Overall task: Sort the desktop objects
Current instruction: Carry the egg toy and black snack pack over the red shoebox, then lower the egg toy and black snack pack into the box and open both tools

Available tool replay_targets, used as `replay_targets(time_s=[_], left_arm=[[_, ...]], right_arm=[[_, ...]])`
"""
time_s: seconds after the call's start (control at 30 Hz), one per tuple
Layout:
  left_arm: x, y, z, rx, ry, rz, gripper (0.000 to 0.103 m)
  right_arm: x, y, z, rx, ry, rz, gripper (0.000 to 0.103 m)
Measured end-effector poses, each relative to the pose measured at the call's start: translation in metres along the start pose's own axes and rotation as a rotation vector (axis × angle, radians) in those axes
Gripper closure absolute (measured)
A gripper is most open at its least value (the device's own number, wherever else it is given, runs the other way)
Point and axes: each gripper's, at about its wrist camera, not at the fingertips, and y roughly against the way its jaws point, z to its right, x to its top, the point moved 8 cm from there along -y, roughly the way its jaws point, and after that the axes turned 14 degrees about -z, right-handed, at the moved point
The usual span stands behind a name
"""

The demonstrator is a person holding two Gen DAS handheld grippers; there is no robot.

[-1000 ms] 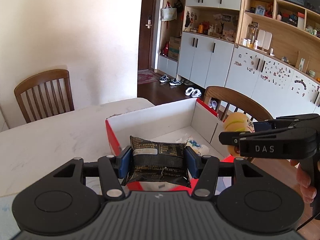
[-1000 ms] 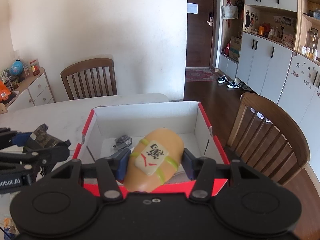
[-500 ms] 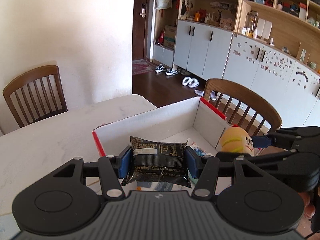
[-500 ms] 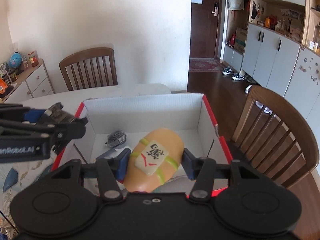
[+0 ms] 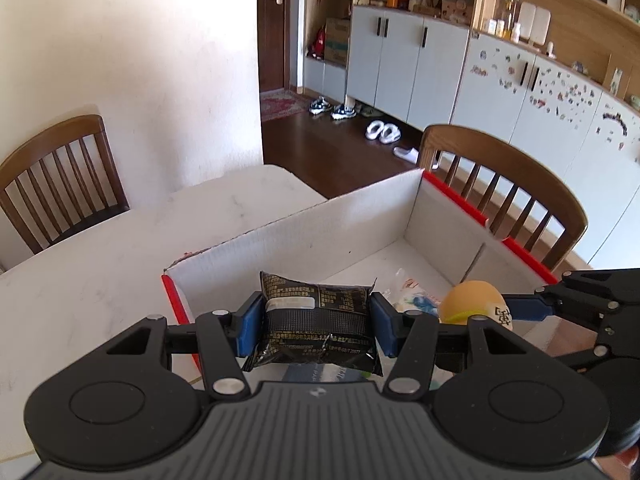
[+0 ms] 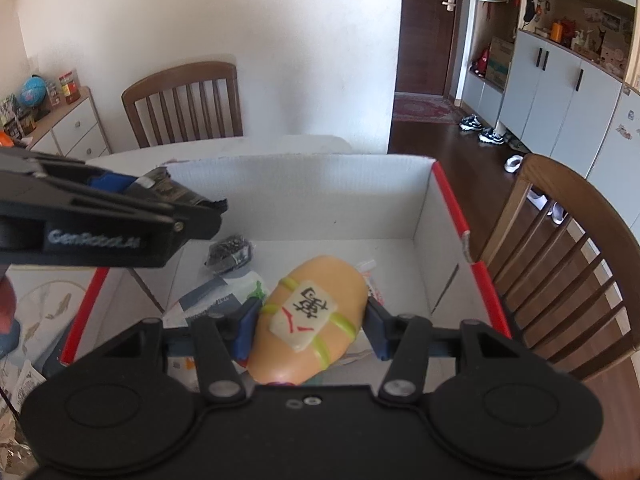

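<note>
While packets clutter box [image 6: 424, 216] floor, labels unreadable.

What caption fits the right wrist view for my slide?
Right tool holds a tan mahjong-tile toy over the open cardboard box, left tool alongside gripping a dark packet.

— What's the right gripper [image 6: 310, 326] got?
— A tan toy [image 6: 310, 320], clamped above the white box [image 6: 320, 196].
— And the left gripper [image 6: 176, 204]?
— Gripping a black packet [image 6: 176, 192] over the box's left wall.
</note>
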Motion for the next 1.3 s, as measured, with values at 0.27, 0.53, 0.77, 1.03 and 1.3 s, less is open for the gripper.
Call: replay_targets(time_s=[0.27, 0.53, 0.77, 1.03, 1.3], left_arm=[[0.005, -0.029, 0.002, 0.029, -0.057, -0.046, 0.048], [0.004, -0.057, 0.005, 0.044, -0.085, -0.11, 0.048], [0.002, -0.074, 0.007, 0.056, -0.102, -0.156, 0.048], [-0.002, -0.087, 0.008, 0.06, -0.11, -0.234, 0.048], [-0.007, -0.092, 0.004, 0.037, -0.085, -0.282, 0.046]], right_arm=[[-0.004, -0.018, -0.002, 0.009, 0.03, -0.06, 0.049], [-0.008, -0.04, -0.01, 0.026, 0.059, -0.169, 0.049], [-0.011, -0.052, -0.014, 0.026, 0.076, -0.215, 0.05], [-0.011, -0.06, -0.018, 0.018, 0.093, -0.231, 0.049], [-0.013, -0.06, -0.018, 0.023, 0.099, -0.236, 0.048]])
